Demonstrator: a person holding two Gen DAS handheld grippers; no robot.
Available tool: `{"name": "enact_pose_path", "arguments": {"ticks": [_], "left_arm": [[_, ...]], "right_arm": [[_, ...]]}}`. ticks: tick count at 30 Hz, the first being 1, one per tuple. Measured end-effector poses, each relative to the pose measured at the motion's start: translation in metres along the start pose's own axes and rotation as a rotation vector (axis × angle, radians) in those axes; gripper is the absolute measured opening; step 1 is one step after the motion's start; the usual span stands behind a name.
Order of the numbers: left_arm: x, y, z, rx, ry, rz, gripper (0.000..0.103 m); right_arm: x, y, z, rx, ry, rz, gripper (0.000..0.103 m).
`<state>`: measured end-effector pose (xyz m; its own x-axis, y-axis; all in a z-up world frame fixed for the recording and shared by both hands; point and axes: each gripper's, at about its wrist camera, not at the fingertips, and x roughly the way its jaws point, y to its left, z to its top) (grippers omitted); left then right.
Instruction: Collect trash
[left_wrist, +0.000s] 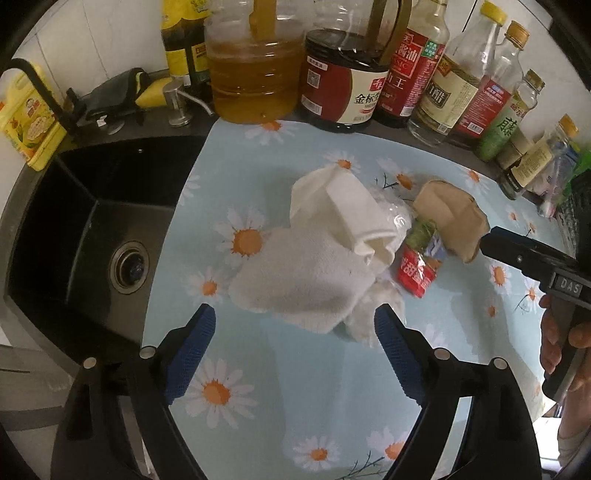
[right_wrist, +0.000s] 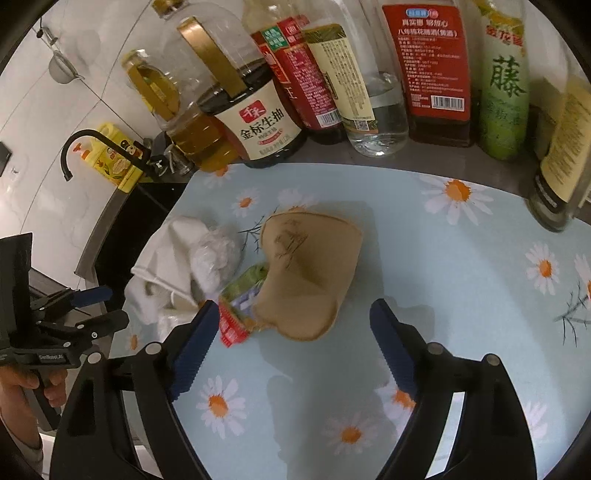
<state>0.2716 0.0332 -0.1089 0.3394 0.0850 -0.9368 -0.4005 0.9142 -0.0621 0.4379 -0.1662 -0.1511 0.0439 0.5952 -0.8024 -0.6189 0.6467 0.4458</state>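
Far left: black sink (left_wrist: 92, 221), set into worktop. Beside it, daisy-print mat (left_wrist: 288, 398) covering worktop. Left gripper (left_wrist: 295, 332) over mat, fingers apart, holding nothing, just short of white paper towels (left_wrist: 306, 280). Centre of mat: trash heap, towels lying against clear plastic wrap (right_wrist: 216, 254), red snack wrapper (left_wrist: 419, 271), brown paper bag (right_wrist: 310, 273). Right gripper (right_wrist: 291, 328) above bag's near edge, fingers apart, empty. Along back: row of condiment bottles (left_wrist: 347, 92).

soy sauce jug (right_wrist: 263, 127): 金标生抽 | green bottle (right_wrist: 504, 96): 藤 | right hand-held gripper (left_wrist: 567, 285): DAS (rest cut off)
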Motion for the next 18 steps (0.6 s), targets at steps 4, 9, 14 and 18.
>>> {"name": "enact_pose_path", "arguments": {"ticks": [4,9,14,18], "left_arm": [[0.01,-0.003,0.008,0.021,0.016,0.01,0.085],[0.025,-0.005,0.014,0.042,0.06,0.003,0.085],[0.035,-0.003,0.022,0.049,0.08,-0.011,0.085],[0.04,0.0,0.026,0.053,0.079,-0.027,0.085]], "right_arm": [[0.011,-0.006,0.007,0.005,0.024,0.016,0.083],[0.017,-0.003,0.01,-0.006,0.037,0.033,0.083],[0.021,-0.005,0.013,0.017,0.045,0.047,0.083],[0.025,-0.006,0.014,0.031,0.053,0.049,0.082]]}}
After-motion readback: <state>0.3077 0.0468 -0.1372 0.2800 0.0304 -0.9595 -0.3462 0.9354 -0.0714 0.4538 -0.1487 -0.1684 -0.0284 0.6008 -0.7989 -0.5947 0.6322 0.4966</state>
